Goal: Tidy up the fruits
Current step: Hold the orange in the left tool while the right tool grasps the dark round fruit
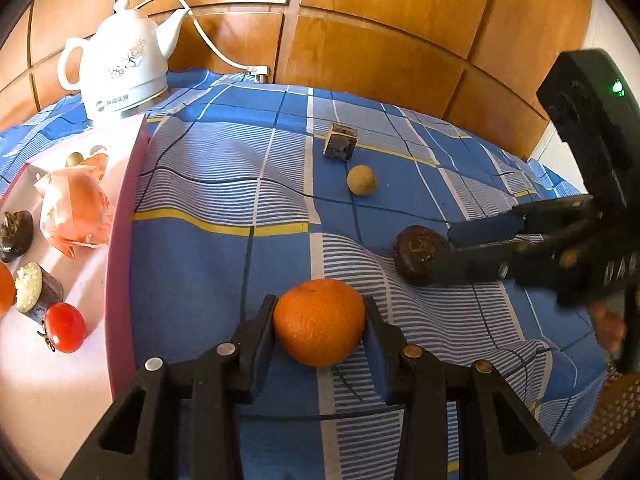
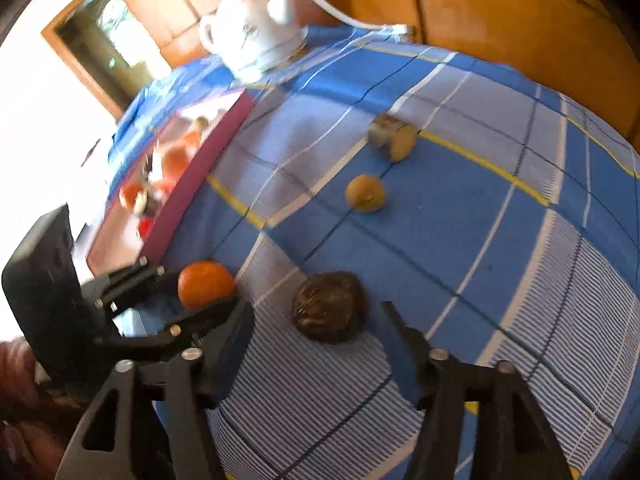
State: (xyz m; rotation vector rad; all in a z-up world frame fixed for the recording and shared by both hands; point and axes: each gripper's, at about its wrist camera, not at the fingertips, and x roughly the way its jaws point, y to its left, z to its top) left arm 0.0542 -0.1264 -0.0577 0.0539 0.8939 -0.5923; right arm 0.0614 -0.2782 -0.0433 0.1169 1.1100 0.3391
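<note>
A: Where's the orange point(image 1: 319, 322)?
B: On the cloth just right of the pink tray point(image 1: 124, 216), pinched by the left gripper point(image 1: 320, 326)
A: Right gripper point(image 2: 316, 320)?
B: Spread around the dark brown fruit point(image 2: 329, 306), not pressing it

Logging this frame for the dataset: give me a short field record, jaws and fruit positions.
surface: blue plaid cloth
left gripper: jaws shut on the orange, which sits on the cloth
right gripper: jaws open, either side of the dark brown fruit, not pressing it
loose on cloth: small tan round fruit, cut dark-skinned chunk
pink tray: holds a cherry tomato, a wrapped orange fruit, other pieces
background: white kettle
</note>
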